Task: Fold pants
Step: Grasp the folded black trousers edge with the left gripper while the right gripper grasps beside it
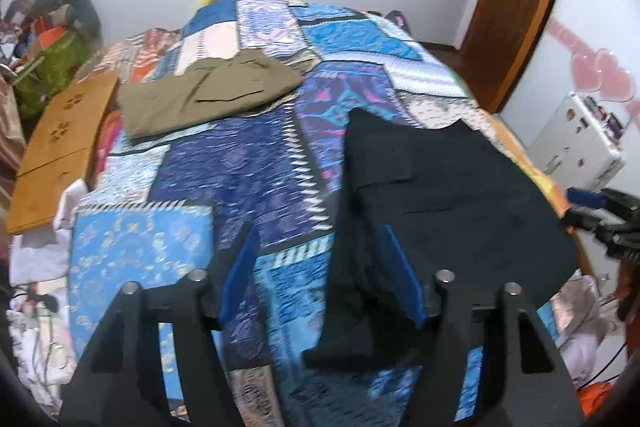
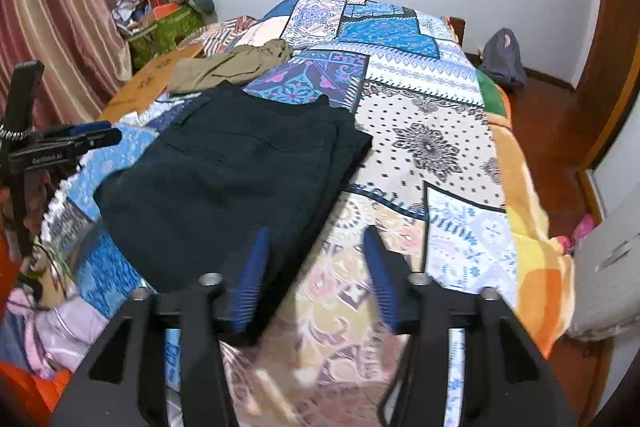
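Observation:
Black pants [image 1: 448, 195] lie folded flat on the patchwork bedspread [image 1: 224, 179], near the bed's front edge; they also show in the right wrist view [image 2: 224, 179]. My left gripper [image 1: 318, 227] is open and empty, hovering over the pants' near left edge. My right gripper [image 2: 316, 231] is open and empty, above the pants' near right edge. The right gripper shows at the far right in the left wrist view [image 1: 600, 215]. The left gripper shows at the far left in the right wrist view [image 2: 68, 143].
Olive-green pants [image 1: 208, 91] lie folded farther back on the bed, also in the right wrist view [image 2: 228, 67]. A wooden board [image 1: 60, 147] lies at the bed's left side. Clutter piles [image 2: 160, 11] stand by the curtain. A white appliance [image 1: 576, 143] stands at the right.

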A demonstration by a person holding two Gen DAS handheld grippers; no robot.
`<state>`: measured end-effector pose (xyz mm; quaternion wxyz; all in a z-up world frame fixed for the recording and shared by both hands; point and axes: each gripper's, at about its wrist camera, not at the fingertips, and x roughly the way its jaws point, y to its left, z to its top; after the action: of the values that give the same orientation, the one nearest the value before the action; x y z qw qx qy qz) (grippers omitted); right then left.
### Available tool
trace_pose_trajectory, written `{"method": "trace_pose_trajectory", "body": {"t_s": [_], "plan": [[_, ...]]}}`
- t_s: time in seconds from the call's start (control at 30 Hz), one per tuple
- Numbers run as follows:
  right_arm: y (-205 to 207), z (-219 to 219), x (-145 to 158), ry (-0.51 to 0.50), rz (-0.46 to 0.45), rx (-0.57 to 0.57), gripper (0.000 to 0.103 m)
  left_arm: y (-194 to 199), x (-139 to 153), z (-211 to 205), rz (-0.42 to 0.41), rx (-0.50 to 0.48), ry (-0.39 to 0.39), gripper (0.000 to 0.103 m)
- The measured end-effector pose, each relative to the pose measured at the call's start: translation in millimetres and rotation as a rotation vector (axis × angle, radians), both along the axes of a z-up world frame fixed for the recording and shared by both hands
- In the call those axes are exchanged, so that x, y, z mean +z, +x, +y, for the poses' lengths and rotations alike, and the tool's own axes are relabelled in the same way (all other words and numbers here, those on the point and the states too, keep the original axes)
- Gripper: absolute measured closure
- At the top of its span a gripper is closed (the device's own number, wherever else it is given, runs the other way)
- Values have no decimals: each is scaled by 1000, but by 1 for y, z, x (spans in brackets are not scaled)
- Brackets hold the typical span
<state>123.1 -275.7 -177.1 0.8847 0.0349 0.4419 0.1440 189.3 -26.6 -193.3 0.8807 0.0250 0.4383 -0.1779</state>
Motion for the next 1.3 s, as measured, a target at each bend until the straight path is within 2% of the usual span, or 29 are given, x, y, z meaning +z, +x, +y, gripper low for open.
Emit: {"method": "trace_pose_trajectory", "body": {"t_s": [0.17,0.27,0.37,0.4,0.5,0.63,0.73,0.8,0.9,0.97,1.03,1.2,1.23,1.3], "plan": [[12,7,-14,59,60,-18,45,11,-20,-26,63,-72,12,29],[20,4,-24,110,111,-24,41,20,-40,-37,138,-103,14,27],[27,-2,-34,176,155,-31,36,27,-49,-35,156,-82,-10,14],[30,-4,-37,201,173,-27,36,31,-53,-33,173,-75,-27,13],[38,-3,-45,244,203,-15,32,41,-65,-30,244,-74,-90,13],[46,4,-45,232,189,14,25,50,-66,-33,273,-109,-110,13],[55,8,-45,241,185,39,24,56,-64,-39,287,-146,-123,14],[59,9,-46,254,183,55,24,64,-64,-45,317,-175,-154,17],[66,7,-49,272,184,66,24,75,-69,-52,355,-197,-185,17],[71,4,-51,295,190,64,27,84,-72,-54,385,-195,-219,19],[75,1,-51,303,186,61,33,90,-71,-56,381,-195,-227,26],[84,-1,-50,312,175,75,48,92,-57,-70,291,-202,-159,38],[85,-2,-48,311,172,73,54,91,-54,-71,278,-200,-150,40],[87,-5,-44,306,155,68,60,92,-50,-71,266,-183,-153,51]]}}
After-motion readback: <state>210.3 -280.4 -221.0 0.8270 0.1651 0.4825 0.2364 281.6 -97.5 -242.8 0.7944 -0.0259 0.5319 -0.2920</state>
